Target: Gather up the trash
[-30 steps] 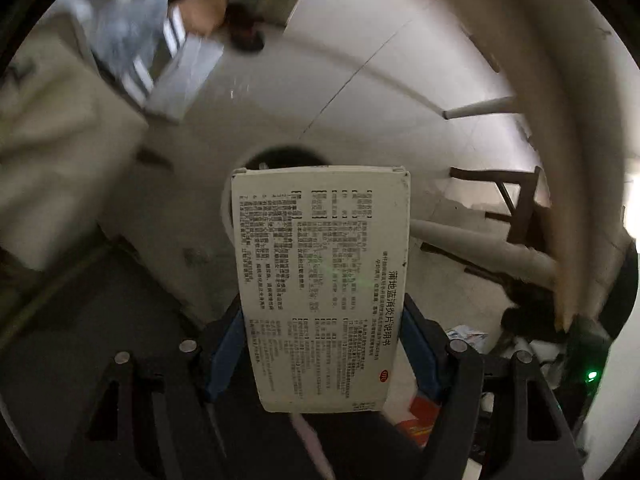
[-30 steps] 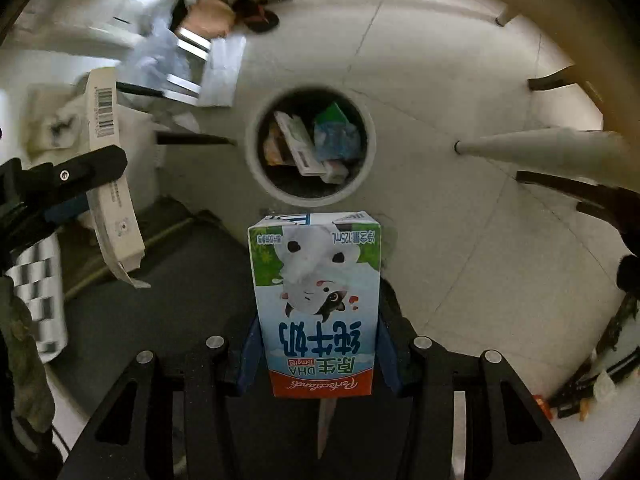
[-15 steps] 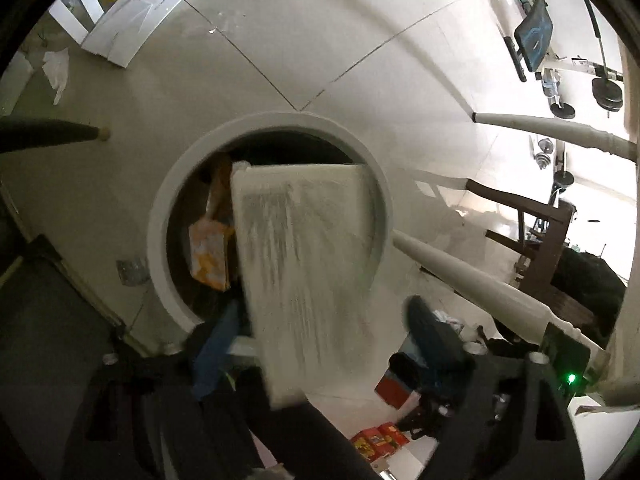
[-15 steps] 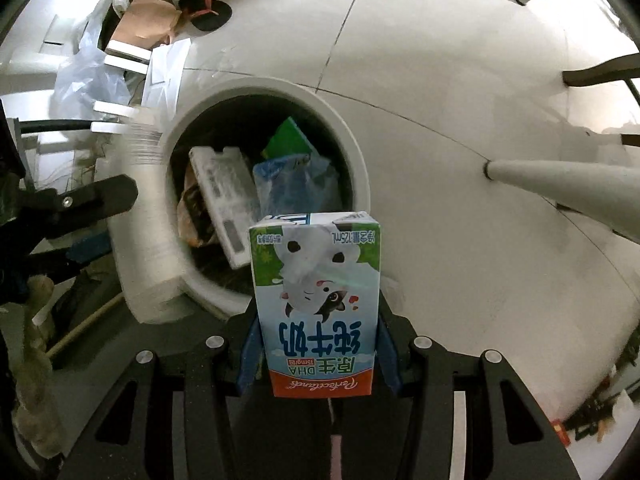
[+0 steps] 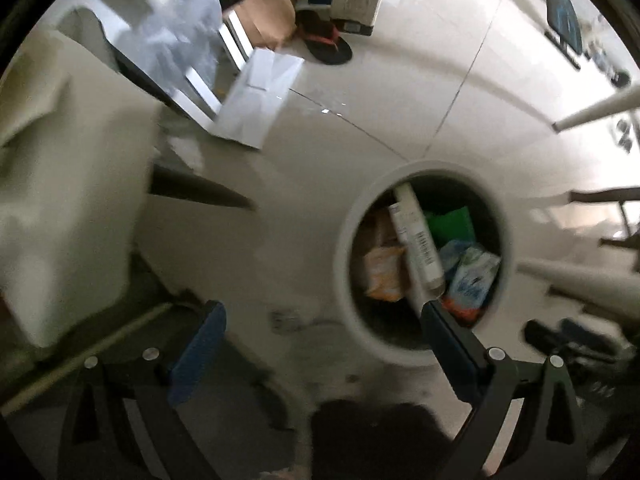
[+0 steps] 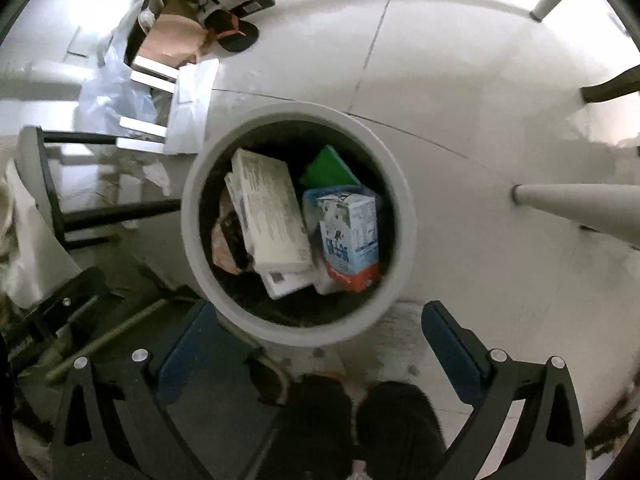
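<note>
A round white trash bin stands on the tiled floor, seen from above; it also shows in the left wrist view. Inside lie the white printed medicine box, the milk carton, a green packet and an orange wrapper. In the left wrist view the white box stands on edge in the bin. My right gripper is open and empty just above the bin's near rim. My left gripper is open and empty, to the left of the bin.
White table legs slant in at the right. A white sheet, clear plastic bag, cardboard and a dark sandal lie on the floor beyond the bin. A pale cloth-covered mass fills the left.
Both grippers opened. The white medicine box and the milk carton dropped into the bin. The left gripper has swung left, away from the bin; the right one sits over its rim.
</note>
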Motion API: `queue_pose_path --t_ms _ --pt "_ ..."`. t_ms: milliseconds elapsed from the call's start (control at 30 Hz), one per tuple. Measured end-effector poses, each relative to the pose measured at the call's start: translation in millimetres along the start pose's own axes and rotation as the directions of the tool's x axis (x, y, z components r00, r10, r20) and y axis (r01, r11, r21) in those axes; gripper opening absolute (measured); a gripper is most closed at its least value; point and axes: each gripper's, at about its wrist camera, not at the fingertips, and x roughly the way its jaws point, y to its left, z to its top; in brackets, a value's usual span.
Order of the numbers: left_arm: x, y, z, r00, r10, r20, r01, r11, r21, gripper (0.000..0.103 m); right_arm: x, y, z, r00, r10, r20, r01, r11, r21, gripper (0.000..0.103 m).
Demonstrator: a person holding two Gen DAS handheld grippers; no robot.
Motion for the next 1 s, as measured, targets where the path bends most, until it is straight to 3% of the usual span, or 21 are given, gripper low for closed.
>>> queue_pose_path --t_ms 167,333,633,767,1000 --pt "-37.2 -4.8 -19.3 0.998 0.054 0.036 -0.055 0.998 0.038 0.100 -43.1 5.0 -29.4 0.987 -0.139 0.076 0.138 0.990 0.013 0.103" --pt "-85.0 -25.7 -28.6 0.996 0.077 0.045 -0.081 0.994 0.075 0.100 -105.1 -0.2 -51.6 0.980 -0.168 0.104 0.164 0.985 0.045 0.103" --pt "-240.5 -58.3 -46.9 0.997 0.032 0.066 -0.041 0.989 0.142 0.100 -282.7 -0.3 -93.6 0.984 -0.077 0.158 0.071 0.997 0.041 0.103" --pt "-305.9 -76.6 -49.4 0.998 -0.008 0.061 -0.005 0.976 0.220 0.100 -368.8 -11.4 -111.5 0.988 0.004 0.151 -0.014 0.998 0.066 0.103" --pt "-406.5 -90.8 -38.2 0.987 -0.160 0.027 0.141 0.929 0.341 0.100 -469.4 -18.0 -137.4 0.978 0.159 0.137 -0.177 0.975 0.132 0.103"
